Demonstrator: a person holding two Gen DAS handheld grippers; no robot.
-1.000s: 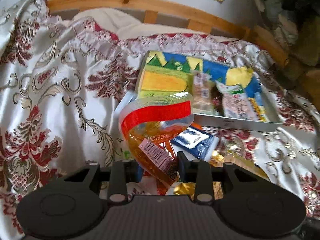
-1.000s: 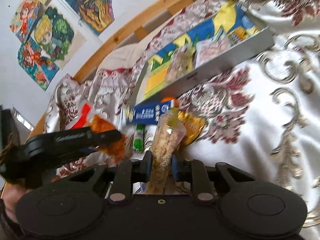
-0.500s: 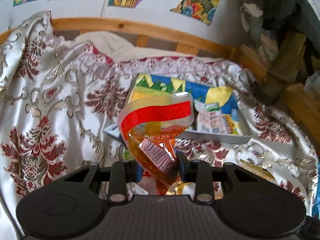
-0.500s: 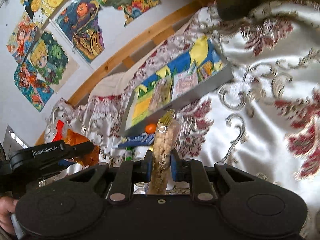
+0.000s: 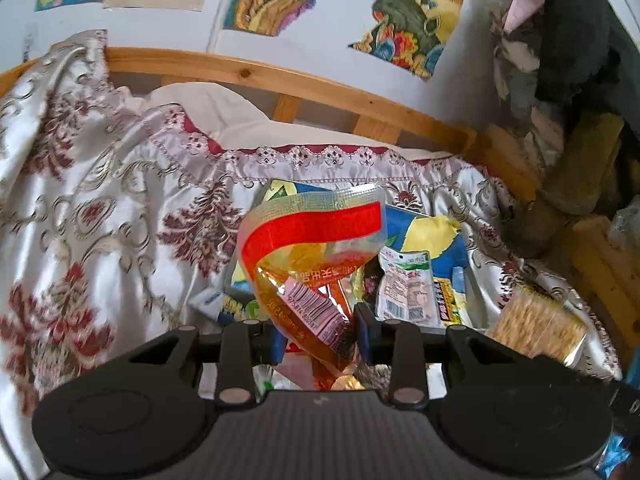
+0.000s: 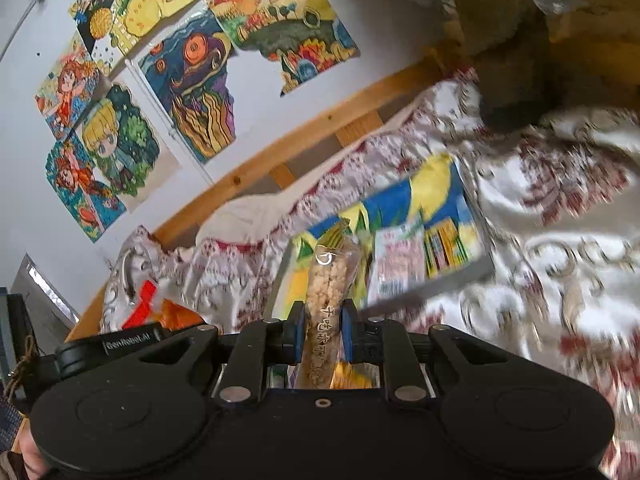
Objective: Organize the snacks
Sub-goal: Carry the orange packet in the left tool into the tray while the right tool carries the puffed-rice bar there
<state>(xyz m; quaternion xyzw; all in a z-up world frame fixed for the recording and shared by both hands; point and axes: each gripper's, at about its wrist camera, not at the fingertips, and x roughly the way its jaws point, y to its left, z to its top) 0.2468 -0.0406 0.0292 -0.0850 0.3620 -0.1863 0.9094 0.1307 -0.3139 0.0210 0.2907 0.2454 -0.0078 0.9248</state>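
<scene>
A pale white wall (image 6: 248, 128) carries many colourful painted paper pictures (image 6: 188, 92). Below it runs a light wooden bed rail (image 5: 256, 76) with short slats. The bed is covered by a shiny silver bedspread with dark red flower patterns (image 5: 92, 208). Daylight is soft.

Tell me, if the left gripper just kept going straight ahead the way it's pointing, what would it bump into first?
Probably the colourful tray. The left gripper, clamped on an orange snack packet, points over it. The packet would touch first; depth is hard to judge.
</scene>
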